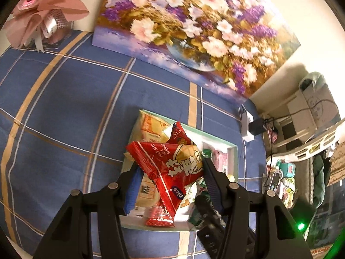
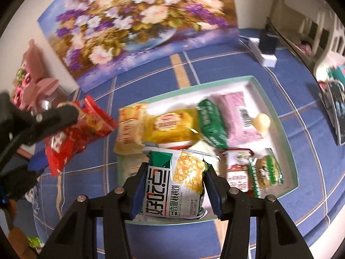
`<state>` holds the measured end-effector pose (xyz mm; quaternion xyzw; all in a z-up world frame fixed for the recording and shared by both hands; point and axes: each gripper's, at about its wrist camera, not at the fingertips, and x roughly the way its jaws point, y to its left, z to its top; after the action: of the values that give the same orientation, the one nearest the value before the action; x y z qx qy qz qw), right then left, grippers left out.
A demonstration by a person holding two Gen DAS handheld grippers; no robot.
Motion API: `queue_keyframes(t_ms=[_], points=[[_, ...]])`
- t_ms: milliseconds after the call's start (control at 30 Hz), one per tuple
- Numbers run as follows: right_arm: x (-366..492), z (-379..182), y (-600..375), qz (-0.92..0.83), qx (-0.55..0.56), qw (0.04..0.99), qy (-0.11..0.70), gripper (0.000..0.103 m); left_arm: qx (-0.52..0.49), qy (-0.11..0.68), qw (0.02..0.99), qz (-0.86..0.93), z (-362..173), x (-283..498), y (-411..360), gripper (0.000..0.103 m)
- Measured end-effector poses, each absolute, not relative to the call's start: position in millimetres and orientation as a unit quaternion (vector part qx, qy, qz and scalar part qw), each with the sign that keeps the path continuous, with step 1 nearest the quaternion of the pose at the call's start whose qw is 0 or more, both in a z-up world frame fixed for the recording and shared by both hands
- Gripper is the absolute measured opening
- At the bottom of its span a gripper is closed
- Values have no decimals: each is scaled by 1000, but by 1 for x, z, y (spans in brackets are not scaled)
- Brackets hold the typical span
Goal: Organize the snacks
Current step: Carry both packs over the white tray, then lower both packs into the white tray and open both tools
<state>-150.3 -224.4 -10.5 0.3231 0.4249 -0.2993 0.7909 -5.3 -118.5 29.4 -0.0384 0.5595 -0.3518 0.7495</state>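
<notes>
Blue plaid-clothed desk (image 1: 64, 99) before a floral painting (image 1: 194, 28), bearing a shallow mint-rimmed white cardboard tray (image 2: 267, 90) of packets. Left tool (image 1: 170, 177) clamped on a crinkly red foil snack packet (image 1: 172, 164), held over the tray's near end. Right tool (image 2: 174, 185) clamped on a green-and-white foil biscuit packet (image 2: 179, 181) above the tray. Likely light, slippery, crushable; best pinched at the flat sides.
</notes>
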Motion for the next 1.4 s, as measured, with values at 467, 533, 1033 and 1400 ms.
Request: queue_keyframes(t_ms=[467, 533, 1033, 1400], points=[[-193, -10, -288, -355, 364, 770, 387, 53, 16, 575, 733, -361, -7, -20, -154, 57], [-194, -9, -289, -353, 367, 770, 384, 53, 21, 575, 733, -363, -9, -22, -155, 57], [-189, -32, -286, -345, 377, 746, 427, 54, 36, 608, 715, -344, -45, -28, -160, 57], [-184, -31, -281, -337, 374, 744, 440, 54, 31, 609, 715, -342, -41, -29, -156, 59]])
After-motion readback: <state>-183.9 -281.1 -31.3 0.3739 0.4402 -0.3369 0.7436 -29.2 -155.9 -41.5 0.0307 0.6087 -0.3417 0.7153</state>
